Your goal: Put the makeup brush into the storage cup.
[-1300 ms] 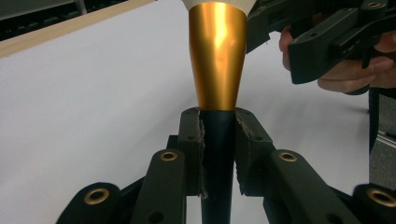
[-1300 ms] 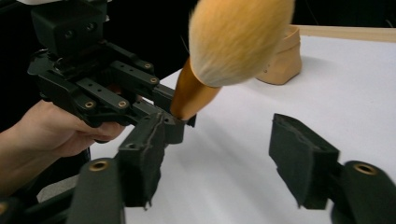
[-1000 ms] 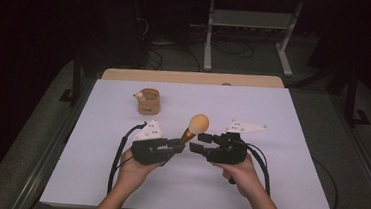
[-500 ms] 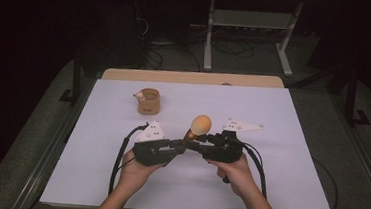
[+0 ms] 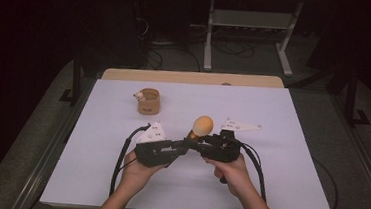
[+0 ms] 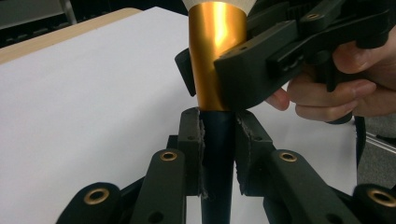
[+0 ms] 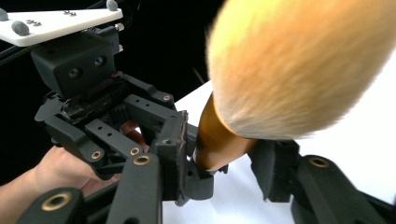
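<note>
A makeup brush (image 5: 203,124) with a fluffy orange head (image 7: 303,65), a gold ferrule (image 6: 212,56) and a dark handle stands tilted above the white table. My left gripper (image 5: 185,144) is shut on the dark handle (image 6: 218,154), just below the ferrule. From the right, my right gripper (image 5: 196,144) meets it tip to tip. In the right gripper view its jaws (image 7: 219,163) are open and straddle the ferrule, and a small gap shows at the left jaw pad (image 7: 180,149). The two grippers almost touch.
A small brown cup (image 5: 149,101) with a pale animal figure on its rim stands at the back left of the white table (image 5: 277,192). A wooden edge (image 5: 190,78) runs along the far side. Cables trail from both grippers toward the person.
The right gripper has moved left to the brush and now has its jaws around the ferrule. The left gripper and brush shifted slightly right.
</note>
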